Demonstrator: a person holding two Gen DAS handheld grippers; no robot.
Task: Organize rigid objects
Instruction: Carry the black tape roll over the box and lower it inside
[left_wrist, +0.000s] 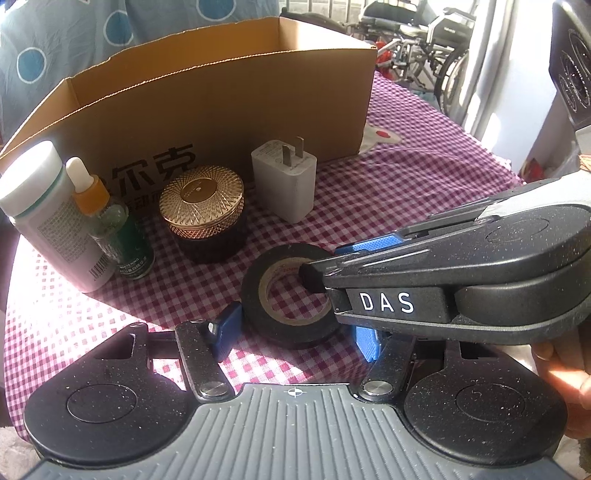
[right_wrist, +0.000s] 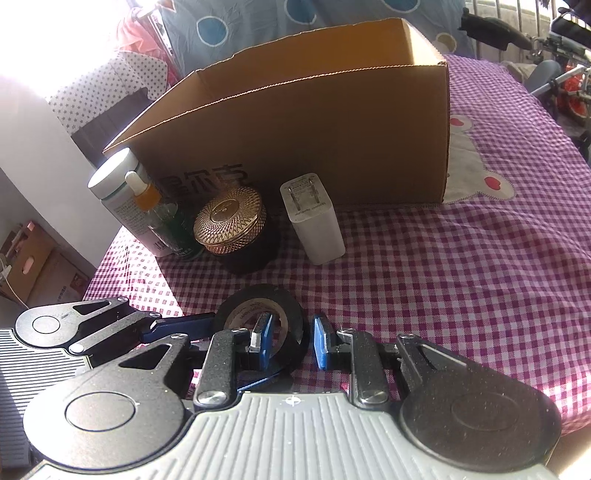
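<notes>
Your left claw (left_wrist: 295, 332) stands apart, its blue fingers flanking the black tape roll (left_wrist: 258, 295) lying flat on the checked surface (left_wrist: 406, 192). Your right claw (right_wrist: 291, 341) is also apart, one finger inside the roll's hole, the other outside its wall. Beyond both claws stand the gold-lidded jar (left_wrist: 203, 206), white charger (left_wrist: 284, 181), bottles (left_wrist: 48, 210) and cardboard box (left_wrist: 221, 107).

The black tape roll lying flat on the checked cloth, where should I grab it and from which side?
Pinch the ring wall of the black tape roll, one finger in the hollow core, one outside, coming from above. It lies flat with the hole facing up. The right gripper is already placed this way on the near wall, jaws still apart.
</notes>
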